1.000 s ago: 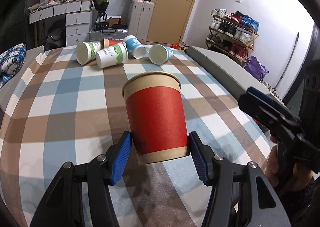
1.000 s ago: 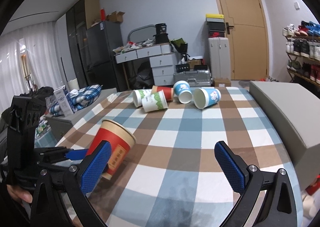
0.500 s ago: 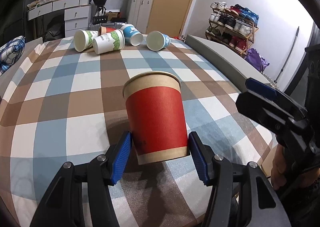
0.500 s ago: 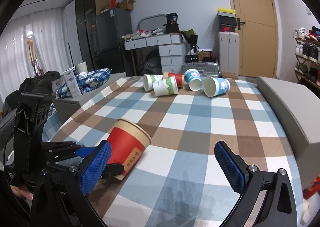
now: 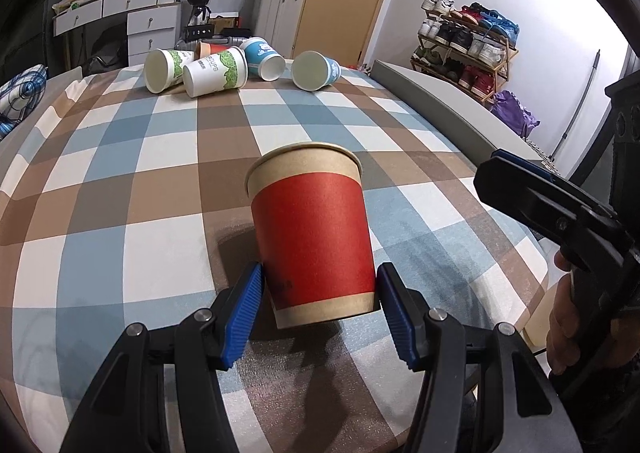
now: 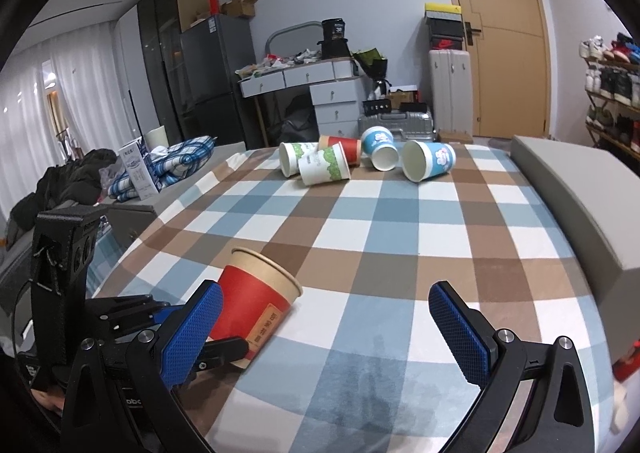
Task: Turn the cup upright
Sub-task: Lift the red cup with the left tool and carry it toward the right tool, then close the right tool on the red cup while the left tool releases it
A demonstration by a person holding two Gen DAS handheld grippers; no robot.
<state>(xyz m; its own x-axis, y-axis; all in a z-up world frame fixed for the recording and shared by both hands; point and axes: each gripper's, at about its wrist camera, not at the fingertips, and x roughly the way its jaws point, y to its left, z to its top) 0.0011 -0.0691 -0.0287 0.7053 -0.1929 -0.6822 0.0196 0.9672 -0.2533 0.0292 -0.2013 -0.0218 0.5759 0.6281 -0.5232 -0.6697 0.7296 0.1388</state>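
Since a second ago we've brought the red cup (image 5: 312, 237) lower and nearer the front edge of the checked tablecloth (image 5: 120, 181); the grip on it hasn't changed. Our left gripper (image 5: 318, 307) clamps the cup near its base, one blue pad (image 5: 244, 313) on each side. From the left wrist camera the cup looks mouth-up. From the right wrist camera the red cup (image 6: 256, 313) is tilted, rim leaning toward the far right. We can't tell whether its base touches the cloth.

Our right gripper (image 6: 328, 337) hangs spread wide with nothing between its pads (image 6: 460, 337), just right of the cup and apart from it. In the left view it shows at the right edge, with the hand (image 5: 568, 317) holding it.

Five more paper cups lie on their sides at the far end of the cloth: two white-and-green cups (image 6: 324, 169), another red one (image 6: 346, 147) behind them, and two blue cups (image 6: 430, 163) to the right. A grey ledge (image 6: 580, 205) runs along the cloth's right side.
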